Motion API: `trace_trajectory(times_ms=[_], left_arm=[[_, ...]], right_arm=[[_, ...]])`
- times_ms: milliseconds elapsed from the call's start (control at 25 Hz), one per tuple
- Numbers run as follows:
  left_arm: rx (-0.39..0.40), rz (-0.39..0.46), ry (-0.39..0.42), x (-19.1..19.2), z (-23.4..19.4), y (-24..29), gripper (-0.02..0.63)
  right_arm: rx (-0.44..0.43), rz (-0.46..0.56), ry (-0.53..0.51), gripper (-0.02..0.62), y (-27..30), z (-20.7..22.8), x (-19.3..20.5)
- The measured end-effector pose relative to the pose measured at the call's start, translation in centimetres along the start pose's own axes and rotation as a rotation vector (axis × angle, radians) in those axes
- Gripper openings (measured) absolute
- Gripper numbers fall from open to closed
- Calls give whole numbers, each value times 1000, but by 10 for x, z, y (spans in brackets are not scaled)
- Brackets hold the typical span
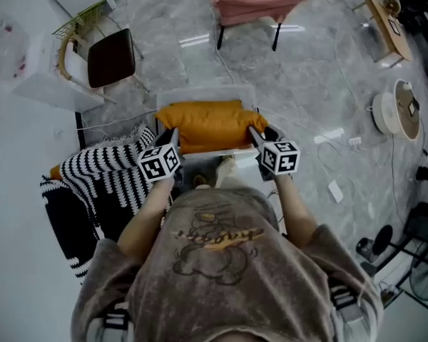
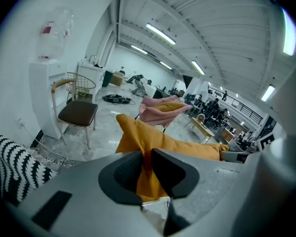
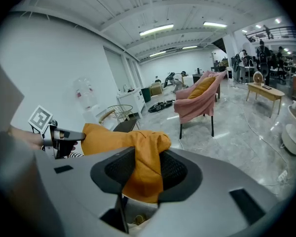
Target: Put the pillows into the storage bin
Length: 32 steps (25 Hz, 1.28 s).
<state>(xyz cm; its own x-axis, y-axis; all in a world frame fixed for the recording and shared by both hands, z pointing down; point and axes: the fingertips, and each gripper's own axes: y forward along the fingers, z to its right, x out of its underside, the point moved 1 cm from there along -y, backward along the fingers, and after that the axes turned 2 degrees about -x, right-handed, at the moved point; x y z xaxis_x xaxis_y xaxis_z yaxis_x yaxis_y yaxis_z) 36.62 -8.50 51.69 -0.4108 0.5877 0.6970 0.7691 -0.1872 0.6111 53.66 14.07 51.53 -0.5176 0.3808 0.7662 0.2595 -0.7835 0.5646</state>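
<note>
- The left claw [image 1: 172,135] is clamped on the left corner of the orange pillow [image 1: 208,123]. In the left gripper view its 2 jaws pinch a thin fold of the orange cloth [image 2: 148,137] between the pads of the left claw [image 2: 147,157].
- The right claw [image 1: 258,135] is clamped on the pillow's right corner. The right gripper view shows a thicker bunch of orange cloth [image 3: 138,147] squeezed between the jaws of the right claw [image 3: 147,168].
- The pillow hangs stretched between the 2 claws, its long side running left to right in front of the person.
- The pillow is directly over the clear storage bin [image 1: 207,91], which stands on the grey floor [image 1: 307,84]. The bin's pale rim shows around the pillow. Whether the pillow already touches the bin cannot be told.
- A striped textile [image 1: 107,173], black and white, lies on the floor just left of the bin, beside the left claw. It also shows at the lower left of the left gripper view [image 2: 15,167].
- A chair with a brown seat [image 1: 112,57] stands beyond the striped textile.
- A pink armchair [image 1: 267,2] stands well beyond the bin.
</note>
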Motion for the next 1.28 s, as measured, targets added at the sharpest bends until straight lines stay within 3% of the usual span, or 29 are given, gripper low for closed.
trace_trajectory(times_ms=[360, 840, 960, 1280], left_arm=[[-95, -74, -50, -10, -7, 120, 71], [-131, -193, -134, 16, -78, 264, 76], [-117, -213, -133, 17, -82, 284, 263], [-2, -214, -23, -8, -46, 270, 275]], right_arm=[[-50, -101, 43, 153, 105, 90, -10], [8, -209, 105, 179, 243, 154, 33], [69, -198, 157, 307, 258, 167, 35], [14, -155, 155, 330, 254, 126, 6]])
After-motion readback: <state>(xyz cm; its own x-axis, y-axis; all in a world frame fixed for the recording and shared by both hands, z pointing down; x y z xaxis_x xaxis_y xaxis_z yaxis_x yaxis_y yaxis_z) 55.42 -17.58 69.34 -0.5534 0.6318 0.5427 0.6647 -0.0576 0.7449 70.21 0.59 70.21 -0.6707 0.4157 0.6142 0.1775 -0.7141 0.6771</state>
